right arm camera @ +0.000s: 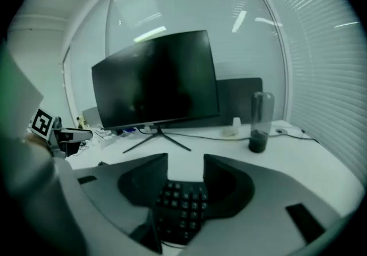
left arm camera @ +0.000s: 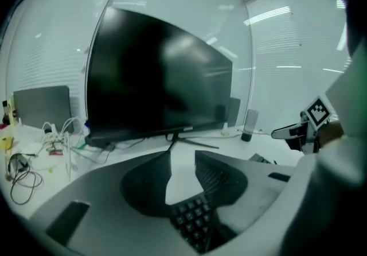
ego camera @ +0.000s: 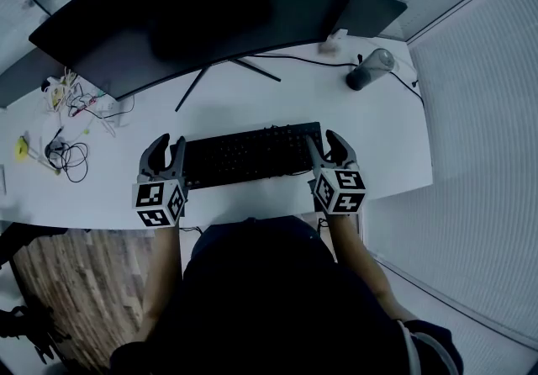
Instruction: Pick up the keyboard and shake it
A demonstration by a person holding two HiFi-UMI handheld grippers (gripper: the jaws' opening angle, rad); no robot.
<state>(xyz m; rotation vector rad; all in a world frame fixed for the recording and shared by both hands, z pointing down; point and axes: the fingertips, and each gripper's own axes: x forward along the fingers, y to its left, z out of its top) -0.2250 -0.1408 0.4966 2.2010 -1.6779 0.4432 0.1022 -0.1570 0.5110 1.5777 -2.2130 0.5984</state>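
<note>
A black keyboard (ego camera: 248, 155) lies flat on the white desk (ego camera: 252, 100), in front of the monitor. My left gripper (ego camera: 166, 149) is at its left end. In the left gripper view the jaws (left arm camera: 183, 160) stand apart, and the keyboard's end (left arm camera: 192, 220) shows low in the gap, close against the right jaw. My right gripper (ego camera: 328, 145) is at the right end. Its jaws (right arm camera: 185, 160) stand wide, with the keys (right arm camera: 180, 209) between them and desk showing past the tips. I see no pad pressing on the keyboard.
A wide dark monitor (ego camera: 210, 3) on a splayed stand (ego camera: 227, 71) fills the back of the desk. A dark tumbler (ego camera: 370, 71) and a cable stand at the back right. Loose wires and small parts (ego camera: 71, 104) lie at the left. The desk's front edge is just below the keyboard.
</note>
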